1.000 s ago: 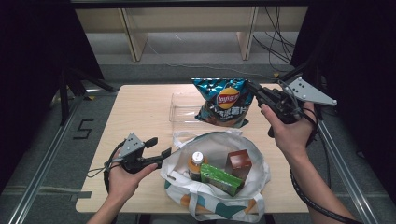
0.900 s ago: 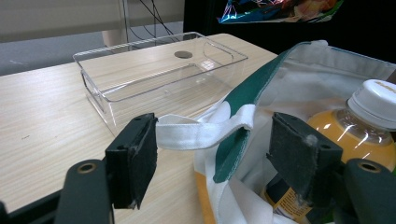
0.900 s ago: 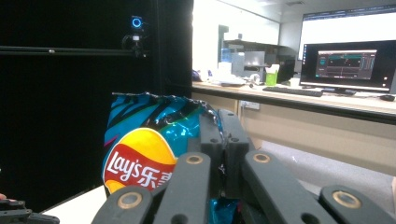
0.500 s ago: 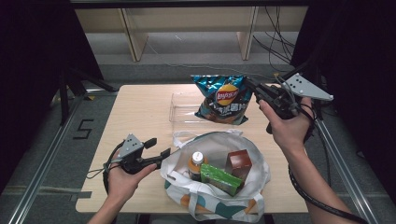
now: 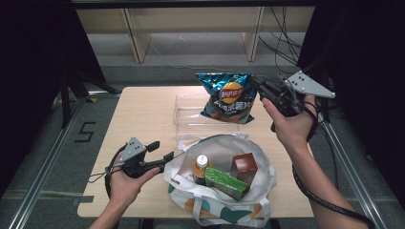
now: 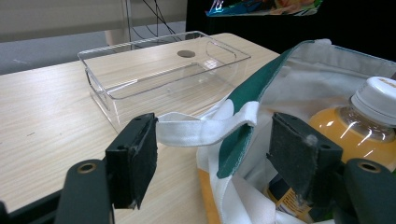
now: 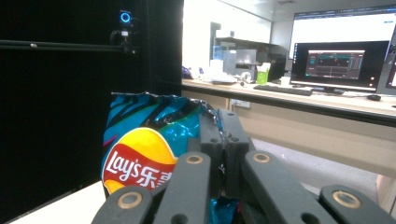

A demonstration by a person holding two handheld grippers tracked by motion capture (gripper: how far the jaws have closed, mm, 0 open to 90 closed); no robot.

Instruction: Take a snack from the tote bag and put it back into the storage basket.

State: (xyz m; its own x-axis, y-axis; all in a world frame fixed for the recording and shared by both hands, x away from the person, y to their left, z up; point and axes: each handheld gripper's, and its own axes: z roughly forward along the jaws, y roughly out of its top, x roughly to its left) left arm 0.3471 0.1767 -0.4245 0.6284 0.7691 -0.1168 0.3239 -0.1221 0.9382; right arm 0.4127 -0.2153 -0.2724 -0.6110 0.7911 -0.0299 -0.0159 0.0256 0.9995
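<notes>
A blue Lay's chip bag [image 5: 226, 95] hangs in the air over the right end of a clear plastic tray [image 5: 188, 114]. My right gripper [image 5: 259, 88] is shut on the bag's top edge; in the right gripper view its jaws [image 7: 219, 135] pinch the crinkled foil of the chip bag [image 7: 140, 140]. Near the front edge stands a white and green tote bag [image 5: 217, 210], holding an orange juice bottle [image 5: 201, 168], a green carton [image 5: 226, 183] and a brown box [image 5: 243, 167]. My left gripper [image 5: 160, 152] is open at its left rim, the white handle [image 6: 205, 130] lying between its pads [image 6: 136, 158].
The wooden table [image 5: 138, 114] is bare at its left and far-left parts. The clear tray [image 6: 159, 70] is empty, with a round mark on its floor. Metal rails run along both sides of the table, and cables hang at the back right.
The right hand has lifted the chip bag slightly higher in the picture. The left hand and the tote bag have stayed where they were.
</notes>
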